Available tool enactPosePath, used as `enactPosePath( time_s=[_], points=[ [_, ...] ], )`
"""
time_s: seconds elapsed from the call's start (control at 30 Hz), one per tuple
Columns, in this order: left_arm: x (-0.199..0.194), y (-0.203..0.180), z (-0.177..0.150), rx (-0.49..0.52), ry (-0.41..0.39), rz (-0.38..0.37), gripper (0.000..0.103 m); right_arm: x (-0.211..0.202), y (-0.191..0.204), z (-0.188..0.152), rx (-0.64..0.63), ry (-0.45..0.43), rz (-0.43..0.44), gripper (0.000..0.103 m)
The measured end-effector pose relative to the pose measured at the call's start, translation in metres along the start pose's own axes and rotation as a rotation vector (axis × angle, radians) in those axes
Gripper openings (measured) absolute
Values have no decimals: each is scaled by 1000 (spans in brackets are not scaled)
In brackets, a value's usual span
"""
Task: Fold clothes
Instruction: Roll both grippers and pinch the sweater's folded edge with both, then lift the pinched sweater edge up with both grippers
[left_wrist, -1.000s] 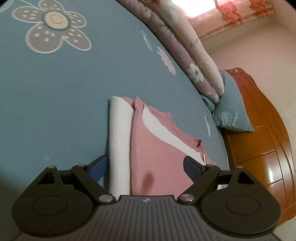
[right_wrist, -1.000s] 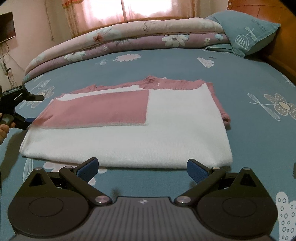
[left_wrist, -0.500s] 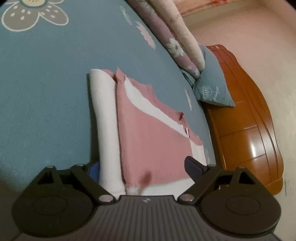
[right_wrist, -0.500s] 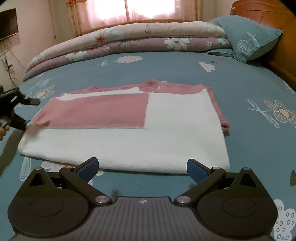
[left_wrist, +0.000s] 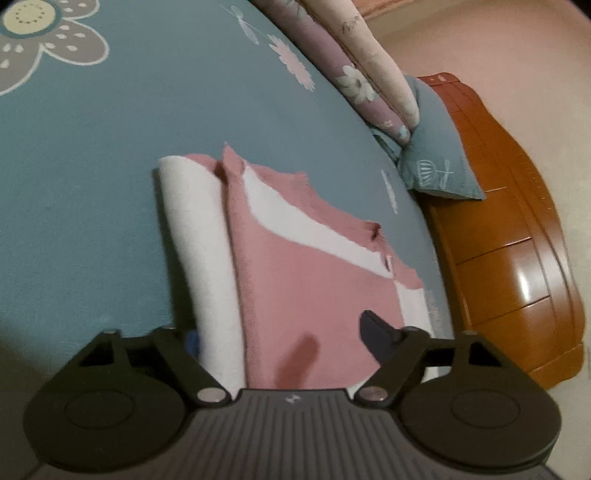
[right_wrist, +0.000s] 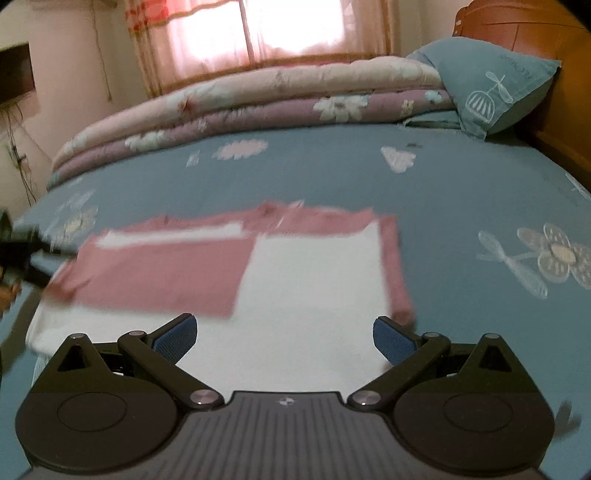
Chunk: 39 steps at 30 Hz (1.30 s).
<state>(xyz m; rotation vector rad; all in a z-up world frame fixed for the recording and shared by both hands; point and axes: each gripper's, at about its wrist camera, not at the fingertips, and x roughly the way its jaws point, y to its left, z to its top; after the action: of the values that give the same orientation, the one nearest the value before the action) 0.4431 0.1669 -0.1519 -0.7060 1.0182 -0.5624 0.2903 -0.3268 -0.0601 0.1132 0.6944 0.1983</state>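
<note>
Mid-fold, by the look of it. One pink-and-white sweater (right_wrist: 258, 280) lying flat on the bed (right_wrist: 332, 177), sleeve already laid across the chest, body still unfolded. Left gripper (left_wrist: 280, 334) at the sweater's left end, jaws just closing, the cloth's edge between them, lower finger tucked under the white layer; not yet pinched, as far as can be told. Right gripper (right_wrist: 282, 330) at the near hem, jaws spread wide, nothing between them, hovering over white cloth. Picture blurred here, so contact with the fabric hard to tell.

Next move, most likely: clamp the left end firmly, catch the near hem too, then lift and carry across toward the right without dragging the sleeve loose. Soft knit, so likely to sag and slide.

The count: one sweater, two grippers, one folded quilt (right_wrist: 258, 107) along the far side, one blue pillow (right_wrist: 491, 85) at far right, one wooden headboard (left_wrist: 517, 236).
</note>
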Motion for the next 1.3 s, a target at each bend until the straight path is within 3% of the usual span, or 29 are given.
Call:
enactPosePath(
  time_s=[0.1,0.13,0.33,0.5,0.7,0.8,0.87,1.0,1.1,1.2,1.3],
  points=[
    [-1,-3,4,-5,18,95,39,18,-43,22,79,17,17,103],
    [-1,-4,5,-4,26,132,22,25,-57,27,116,28,39,103],
    [0,-11,4,13,42,207,23,82,-141,35,420,144,274,103],
    [3,-19,6,38,56,245,24,122,-175,35,572,203,456,103],
    [8,-21,7,39,58,250,24,148,-151,69,416,340,448,103],
    [10,-20,5,37,52,245,24,160,-135,75,375,362,465,103],
    [11,-20,5,37,48,243,24,157,-133,72,361,361,474,103],
    [10,-18,5,32,47,228,24,130,-148,47,402,403,581,103],
    [11,-18,6,32,50,221,24,119,-155,36,431,373,613,101],
    [10,-17,6,24,48,223,24,141,-149,51,482,350,582,100],
    [9,-18,4,27,45,227,24,156,-131,67,426,394,525,101]
  ],
)
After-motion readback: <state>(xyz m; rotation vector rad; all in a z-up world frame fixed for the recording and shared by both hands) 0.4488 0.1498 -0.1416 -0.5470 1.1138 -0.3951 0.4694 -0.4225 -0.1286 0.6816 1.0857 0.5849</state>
